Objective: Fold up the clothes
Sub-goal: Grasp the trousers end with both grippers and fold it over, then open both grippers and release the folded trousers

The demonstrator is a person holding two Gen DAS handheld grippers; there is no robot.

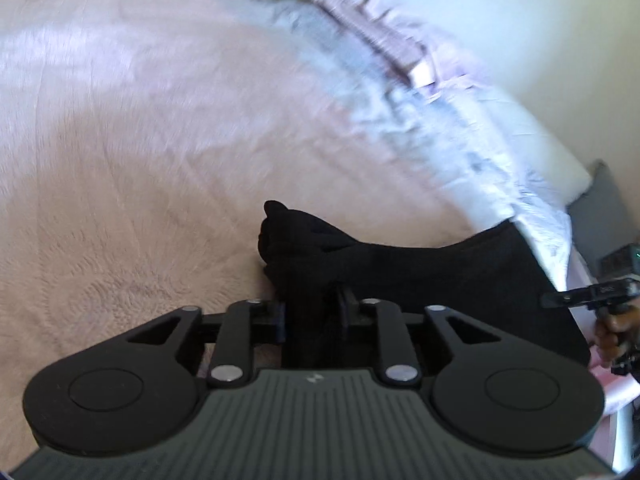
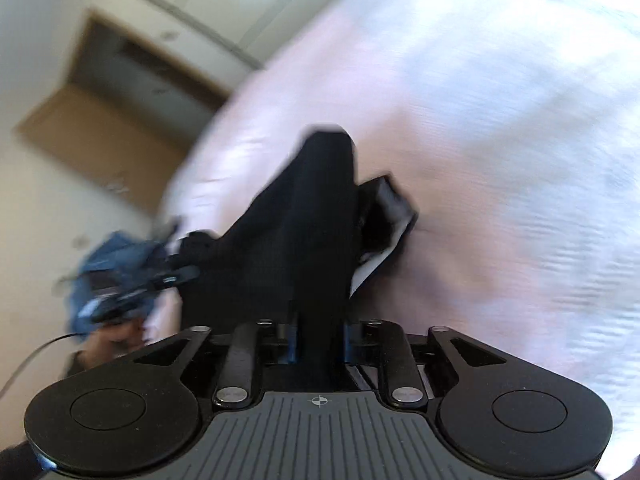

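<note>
Two hand-held grippers, one black garment (image 1: 420,276), one pink bedspread (image 1: 140,140).

Left gripper (image 1: 312,312): jaws drawn close, pinching a bunched fold of the black garment, which rises just ahead of the fingers and stretches rightward toward the bed's edge.

Right gripper (image 2: 318,340): jaws nearly closed on another part of the same garment (image 2: 304,240); cloth runs straight forward from between the fingers, a pale lining or label (image 2: 384,236) showing at its right side.

Garment position: held between both grippers over the bedspread (image 2: 480,160); whether it touches the bedspread cannot be told. Both views blurred.

Background: doorway (image 2: 120,92), blue cloth (image 2: 108,264).
</note>
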